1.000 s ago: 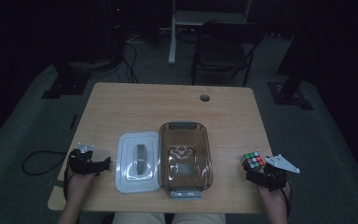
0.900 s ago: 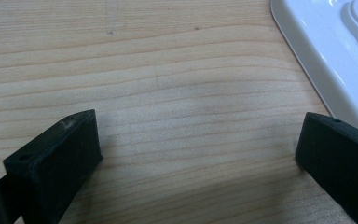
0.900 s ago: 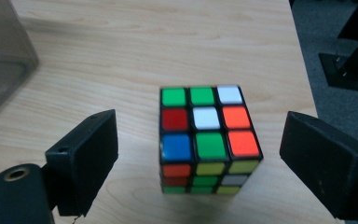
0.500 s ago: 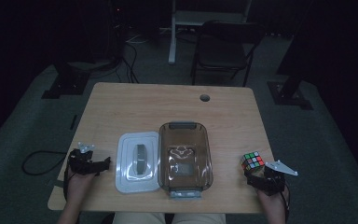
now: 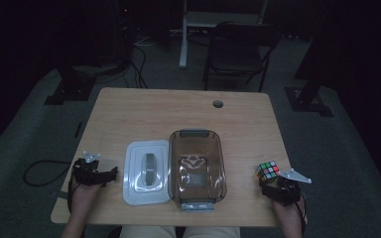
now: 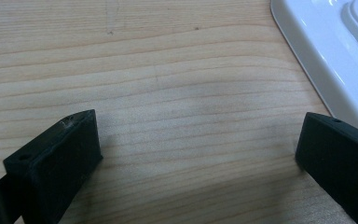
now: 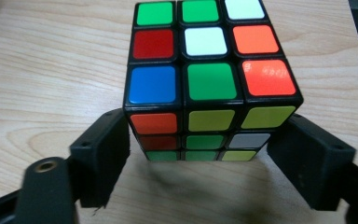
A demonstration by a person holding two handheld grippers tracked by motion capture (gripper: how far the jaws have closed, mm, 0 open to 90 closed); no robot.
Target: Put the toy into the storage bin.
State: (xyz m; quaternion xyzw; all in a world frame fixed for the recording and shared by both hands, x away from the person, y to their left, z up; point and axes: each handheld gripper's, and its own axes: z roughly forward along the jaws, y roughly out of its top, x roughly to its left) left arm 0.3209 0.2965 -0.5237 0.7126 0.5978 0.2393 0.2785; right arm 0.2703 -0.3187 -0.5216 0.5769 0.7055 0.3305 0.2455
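High view: clear brown container point(image 5: 197, 168) sits open, white lid point(image 5: 146, 171) touching alongside.

The far half of the table point(image 5: 178, 106) lies bare, apart from a small round hole point(image 5: 218, 104) toward the far right. In the middle near part, a white lid point(image 5: 146, 171) and a clear brown container point(image 5: 197, 168) sit side by side, blocking a straight path between the two sides.

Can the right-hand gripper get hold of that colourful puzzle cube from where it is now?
Probably yes. The cube sits on the table between the right gripper's jaws, which have just been closing and touch or nearly touch its sides, with nothing else in between.
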